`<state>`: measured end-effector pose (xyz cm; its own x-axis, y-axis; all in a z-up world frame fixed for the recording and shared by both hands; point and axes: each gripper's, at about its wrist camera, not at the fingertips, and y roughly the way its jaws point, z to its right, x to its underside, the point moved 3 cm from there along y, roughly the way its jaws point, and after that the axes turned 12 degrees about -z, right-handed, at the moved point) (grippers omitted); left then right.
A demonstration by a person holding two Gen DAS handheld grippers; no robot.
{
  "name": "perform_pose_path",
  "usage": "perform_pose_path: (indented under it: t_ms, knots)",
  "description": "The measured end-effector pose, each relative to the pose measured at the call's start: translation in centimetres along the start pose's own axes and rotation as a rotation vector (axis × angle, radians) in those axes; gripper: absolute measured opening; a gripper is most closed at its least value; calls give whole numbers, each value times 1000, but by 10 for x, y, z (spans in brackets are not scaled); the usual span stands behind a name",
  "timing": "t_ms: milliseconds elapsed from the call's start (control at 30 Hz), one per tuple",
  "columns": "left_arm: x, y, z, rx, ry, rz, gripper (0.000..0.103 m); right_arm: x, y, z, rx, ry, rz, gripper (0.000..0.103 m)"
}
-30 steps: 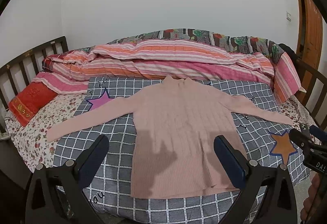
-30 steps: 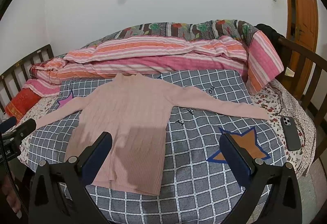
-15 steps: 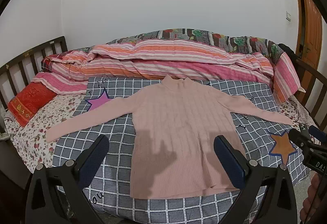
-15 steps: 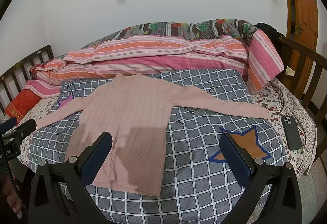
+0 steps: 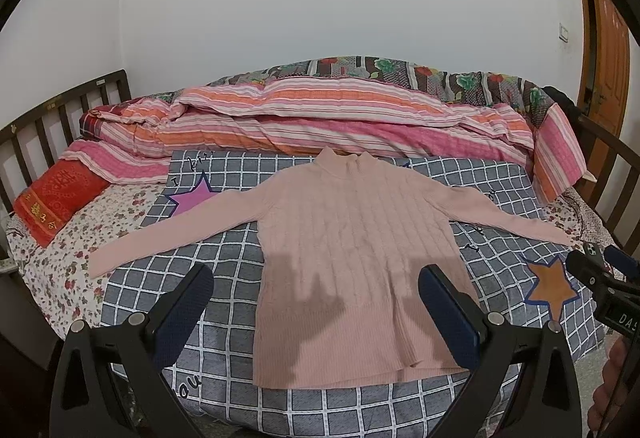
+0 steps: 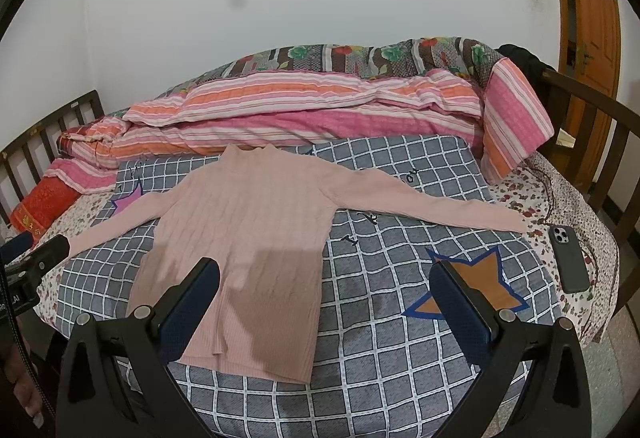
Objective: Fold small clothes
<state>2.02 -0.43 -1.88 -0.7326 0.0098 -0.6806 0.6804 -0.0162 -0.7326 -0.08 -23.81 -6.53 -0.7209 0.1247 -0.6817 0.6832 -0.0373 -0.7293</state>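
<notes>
Both tongs hung spread and empty above the near edge of the bed (image 5: 132, 210): the left tongs (image 5: 316, 302) over the lower body of the pink sweater (image 5: 352, 246), the right tongs (image 6: 324, 302) further toward the sweater's right side, their gap framing its hem corner and bare checked blanket (image 6: 400, 318). Neither touched cloth.

One sweater lay flat and face up on the blanket, collar toward the rolled striped quilt (image 5: 320, 118) at the far side, hem toward the person. Its body ran near to far, straight ahead of the left tongs; its two sleeves stretched crosswise, one to each side, so the long axis of the whole spread ran left to right. The left sleeve cuff (image 5: 98, 264) lay nearer the left tongs, the right sleeve cuff (image 6: 516, 224) nearer the right tongs, each well out from the body. A first fold would probably bring a sleeve inward, each side falling to its own tongs.

Counted: one sweater, two sleeves, two tongs, one quilt roll, one red pillow (image 5: 56, 198), one dark phone (image 6: 568, 262) beyond the right cuff, clear of the garment.
</notes>
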Motion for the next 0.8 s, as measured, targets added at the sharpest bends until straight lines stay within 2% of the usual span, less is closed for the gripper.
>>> perform_pose_path:
  t_ms: [800]
  knots:
    - [-1, 3, 4, 10, -6, 5, 103, 0, 1, -4, -3, -8, -5, 103]
